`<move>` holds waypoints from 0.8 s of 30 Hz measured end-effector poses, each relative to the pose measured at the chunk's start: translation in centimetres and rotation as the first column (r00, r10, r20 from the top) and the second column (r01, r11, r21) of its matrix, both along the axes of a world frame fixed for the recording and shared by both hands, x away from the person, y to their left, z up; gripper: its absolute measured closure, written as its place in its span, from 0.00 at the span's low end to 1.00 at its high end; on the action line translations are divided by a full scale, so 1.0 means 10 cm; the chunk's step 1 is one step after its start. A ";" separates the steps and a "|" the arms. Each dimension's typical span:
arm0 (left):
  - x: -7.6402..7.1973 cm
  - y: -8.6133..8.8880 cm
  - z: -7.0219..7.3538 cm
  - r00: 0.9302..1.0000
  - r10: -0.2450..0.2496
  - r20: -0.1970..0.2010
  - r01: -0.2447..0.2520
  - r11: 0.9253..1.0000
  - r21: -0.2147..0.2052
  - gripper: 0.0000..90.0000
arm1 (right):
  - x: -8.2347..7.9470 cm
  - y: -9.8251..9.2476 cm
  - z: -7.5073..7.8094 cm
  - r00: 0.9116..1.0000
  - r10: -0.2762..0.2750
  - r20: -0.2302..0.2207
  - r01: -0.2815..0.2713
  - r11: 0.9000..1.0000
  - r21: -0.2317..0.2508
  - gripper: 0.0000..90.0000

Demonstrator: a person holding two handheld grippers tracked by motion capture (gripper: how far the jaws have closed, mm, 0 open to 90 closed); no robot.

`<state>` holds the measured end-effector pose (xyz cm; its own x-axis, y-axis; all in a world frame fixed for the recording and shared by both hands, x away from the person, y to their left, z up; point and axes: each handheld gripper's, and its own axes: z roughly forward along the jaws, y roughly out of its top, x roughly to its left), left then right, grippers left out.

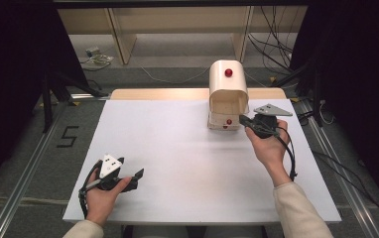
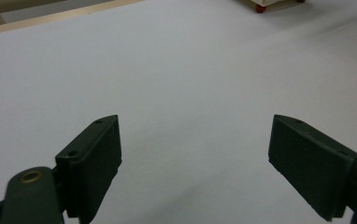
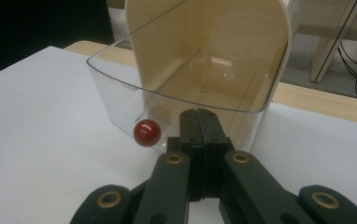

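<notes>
Right gripper (image 3: 199, 122), jaws pressed together, at centre frame against the clear curved drawer (image 3: 120, 100) with round red knob (image 3: 147, 132); left gripper (image 2: 195, 158) jaws apart over matte white table (image 2: 176, 70)

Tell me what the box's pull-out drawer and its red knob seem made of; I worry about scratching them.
Drawer: clear, glossy plastic, apparently; the cream interior shows through its wall. Red knob: smooth and shiny with a highlight, likely plastic or lacquered wood.
</notes>
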<state>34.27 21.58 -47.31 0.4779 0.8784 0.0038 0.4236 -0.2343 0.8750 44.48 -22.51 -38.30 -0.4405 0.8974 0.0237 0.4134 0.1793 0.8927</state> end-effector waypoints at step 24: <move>0.00 0.00 0.00 1.000 -0.002 -0.003 0.002 1.000 0.007 0.19 | 0.03 0.01 0.01 1.000 -0.005 -0.002 0.005 1.000 0.006 1.00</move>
<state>34.31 21.54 -47.36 0.4798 0.8773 0.0086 0.4259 -0.2415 0.8720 44.74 -22.38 -38.24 -0.4358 0.8996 0.0302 0.4161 0.1716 0.8930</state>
